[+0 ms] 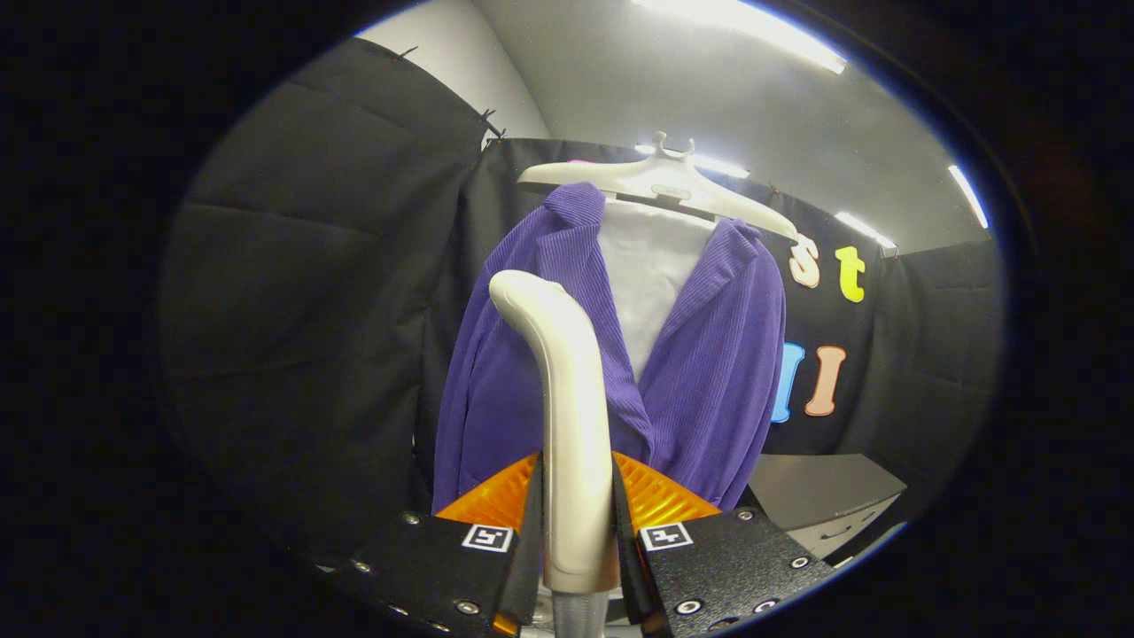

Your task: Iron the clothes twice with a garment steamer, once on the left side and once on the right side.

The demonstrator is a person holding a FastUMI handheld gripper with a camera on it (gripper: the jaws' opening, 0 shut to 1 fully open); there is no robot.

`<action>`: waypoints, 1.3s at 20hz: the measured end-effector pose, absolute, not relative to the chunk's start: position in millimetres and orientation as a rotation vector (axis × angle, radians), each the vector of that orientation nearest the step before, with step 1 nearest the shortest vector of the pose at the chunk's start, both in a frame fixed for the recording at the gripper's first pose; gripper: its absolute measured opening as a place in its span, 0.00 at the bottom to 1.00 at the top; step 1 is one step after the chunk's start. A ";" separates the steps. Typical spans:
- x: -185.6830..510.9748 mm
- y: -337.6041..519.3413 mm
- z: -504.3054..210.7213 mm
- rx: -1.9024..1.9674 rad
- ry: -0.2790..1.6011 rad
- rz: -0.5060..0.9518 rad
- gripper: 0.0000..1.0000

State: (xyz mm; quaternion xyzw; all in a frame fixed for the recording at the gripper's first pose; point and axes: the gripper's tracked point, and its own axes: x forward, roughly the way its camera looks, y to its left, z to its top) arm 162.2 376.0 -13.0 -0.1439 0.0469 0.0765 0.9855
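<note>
Your gripper [576, 523] clamped the cream, curved plastic steamer handle [567, 399] upright, so its head faced the hanging purple corduroy jacket [709, 372].

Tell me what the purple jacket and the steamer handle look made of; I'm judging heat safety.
The purple jacket looks like corduroy or ribbed fabric: fine vertical ridges, matte. The steamer handle, clamped between the tongs, looks like smooth cream plastic with a soft sheen. The exact fibre cannot be told.
</note>
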 end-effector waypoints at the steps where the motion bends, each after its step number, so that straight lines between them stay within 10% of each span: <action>1: 160.5 373.7 -19.5 -0.291 0.106 0.155 0.38; 26: 125.7 356.5 -201.7 -0.430 0.455 0.222 0.38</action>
